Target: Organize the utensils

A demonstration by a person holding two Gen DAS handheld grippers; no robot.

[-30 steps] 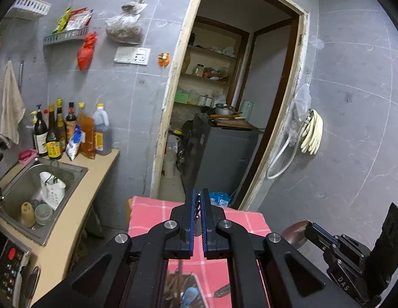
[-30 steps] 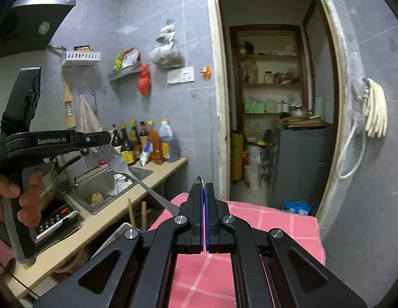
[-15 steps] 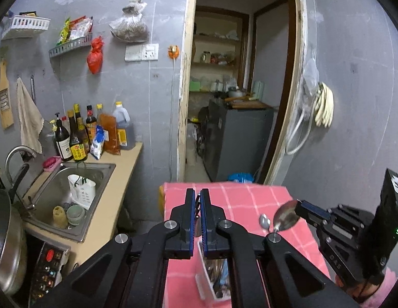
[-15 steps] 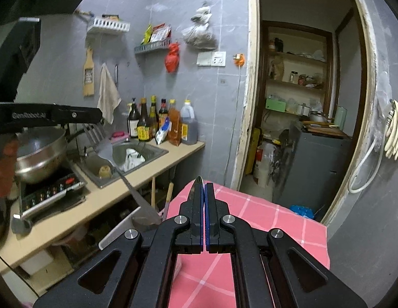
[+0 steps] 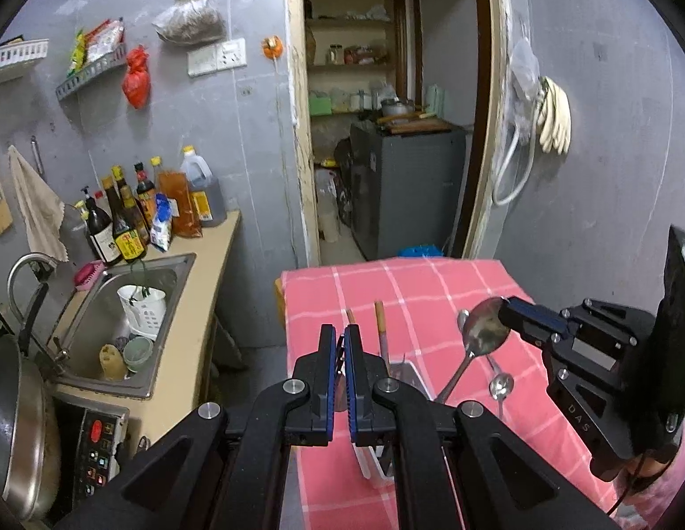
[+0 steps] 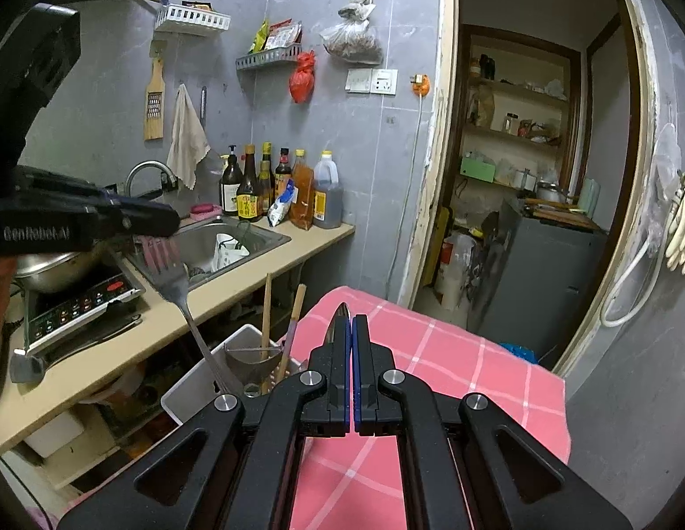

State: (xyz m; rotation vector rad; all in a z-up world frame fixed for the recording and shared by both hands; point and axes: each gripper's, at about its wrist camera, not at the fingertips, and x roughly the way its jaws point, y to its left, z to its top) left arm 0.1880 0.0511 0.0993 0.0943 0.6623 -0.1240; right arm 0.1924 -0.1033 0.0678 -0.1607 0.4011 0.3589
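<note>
Closest to the left camera, the left gripper (image 5: 341, 344) is clenched on something thin. The right view shows what: a fork (image 6: 174, 278) pinched by its tines, with the handle slanting down into the white bin (image 6: 201, 375), where its end is hidden behind the gripper's frame. The right gripper (image 6: 350, 331) is clamped just as tight on the bowl of a spoon (image 5: 486, 331). That handle hangs toward the bin's right rim, and I cannot tell whether its tip is inside. Chopsticks (image 5: 379, 327) already stand in the bin, which sits at the near left corner of the pink cloth (image 5: 431, 291). Two small spoons (image 5: 500, 385) lie loose on the cloth beside it. Farther off are the sink (image 5: 165, 265) and the doorway.

Both utensils are gripped at the wrong end, so each long handle can swing on smooth metal. A release made too high or off-centre would likely let the spoon strike the rim and fall onto the cloth. The fork could catch on the chopsticks and lean out. The bin also looks light and stands near the table edge, so a sideways push from a handle might shift it.

A second ago both cameras looked more level, and the bin barely showed. Now they tilt down and sit lower, with the bin and both handles in plain sight. The grips have not changed.
</note>
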